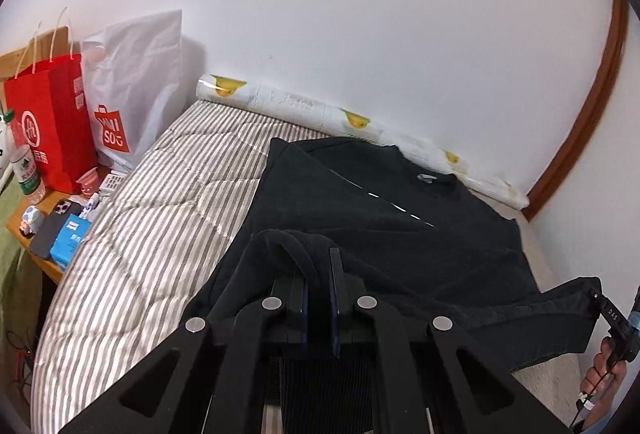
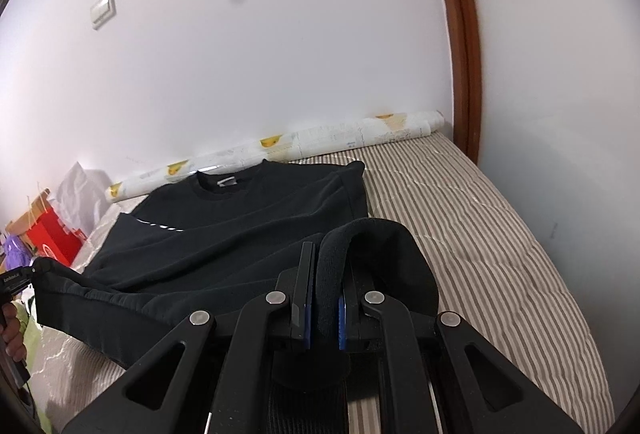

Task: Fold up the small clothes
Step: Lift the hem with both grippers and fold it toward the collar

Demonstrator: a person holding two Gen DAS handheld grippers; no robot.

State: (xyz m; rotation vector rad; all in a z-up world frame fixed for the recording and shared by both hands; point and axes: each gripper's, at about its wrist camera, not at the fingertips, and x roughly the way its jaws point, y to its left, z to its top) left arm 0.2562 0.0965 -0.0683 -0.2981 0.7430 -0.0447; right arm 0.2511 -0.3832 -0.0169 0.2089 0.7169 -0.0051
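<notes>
So both claws are clamped on the near hem of the black sweatshirt [image 2: 240, 230], one at each bottom corner. The left gripper [image 1: 318, 274] has a bunched fold of fabric pinched between its blue-lined fingers [image 1: 335, 286], and the right gripper [image 2: 326, 274] has a thick roll of the hem squeezed the same way. The rest of the sweatshirt lies flat on the striped bed [image 1: 152, 202], collar at the far end by the wall, right next to that rolled-up paper with the yellow print [image 1: 292, 100]. The sleeves look already tucked in, so I'd guess this is the bottom-to-collar fold.

Tips for doing it well, as I see it:

- Lift both corners together and keep them level, otherwise the hem goes diagonal and the fold comes out crooked.
- Keep a bit of tension between the two hands so the fabric doesn't sag in the middle.
- Carry the hem far towards the collar [image 2: 224, 182] and lay it down square to the shoulders, not past them.
- The fabric looks thick and fleecy, so it'll probably hold its shape but bulk up at the crease. Lower it slowly.
- Watch the left side, the bags [image 1: 52, 122] and table clutter sit near the bed edge.
</notes>
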